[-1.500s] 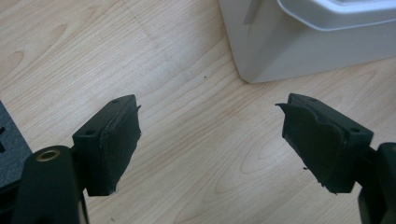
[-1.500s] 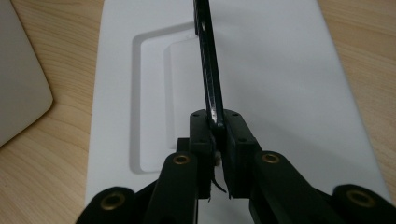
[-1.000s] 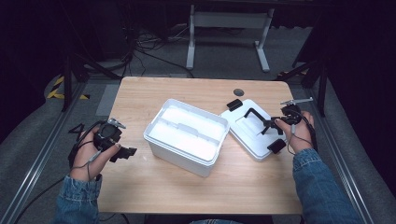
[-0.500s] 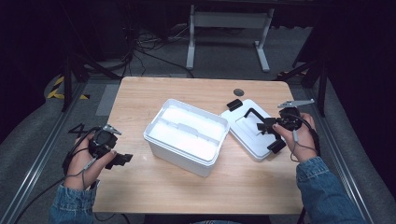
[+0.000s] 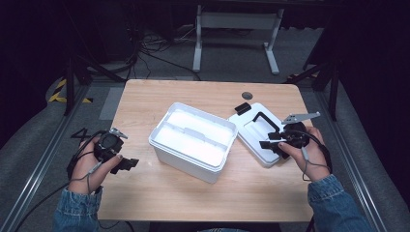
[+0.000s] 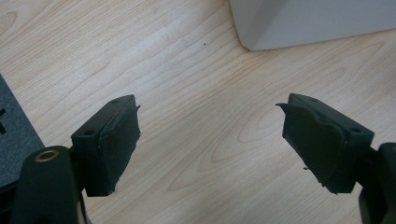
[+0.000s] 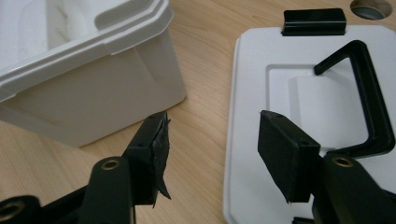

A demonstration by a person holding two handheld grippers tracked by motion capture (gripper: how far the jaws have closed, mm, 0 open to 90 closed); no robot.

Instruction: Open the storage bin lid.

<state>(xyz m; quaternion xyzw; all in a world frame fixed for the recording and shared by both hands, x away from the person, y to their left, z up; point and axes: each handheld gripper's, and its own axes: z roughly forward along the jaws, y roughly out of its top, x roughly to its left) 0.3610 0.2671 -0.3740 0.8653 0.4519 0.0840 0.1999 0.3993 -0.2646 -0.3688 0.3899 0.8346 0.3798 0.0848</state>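
Note:
A white open box [image 5: 193, 140] stands in the middle of the wooden table [image 5: 193, 96]. Its white lid [image 5: 249, 133] lies flat to the right, black handle [image 5: 263, 120] upward. My right gripper [image 5: 270, 148] hovers over the lid's near edge. Its jaws have just been opening and hold nothing. The right gripper view has the right gripper [image 7: 210, 149] open between the box [image 7: 93, 79] and the lid [image 7: 280, 93], short of the handle [image 7: 369, 93]. My left gripper [image 5: 124, 164] is open at the table's left side. The left gripper [image 6: 210, 144] is over bare wood near a box corner [image 6: 308, 21].
A black clasp [image 5: 242, 108] sits at the lid's far edge, and a round cable hole [image 5: 247, 95] lies just beyond it. A metal stand [image 5: 232, 29] is on the floor behind the table. Rails run along both sides of the table.
My right gripper has drawn back from the lid's handle toward the near edge, and its jaws stand wider apart. The left gripper has hardly moved.

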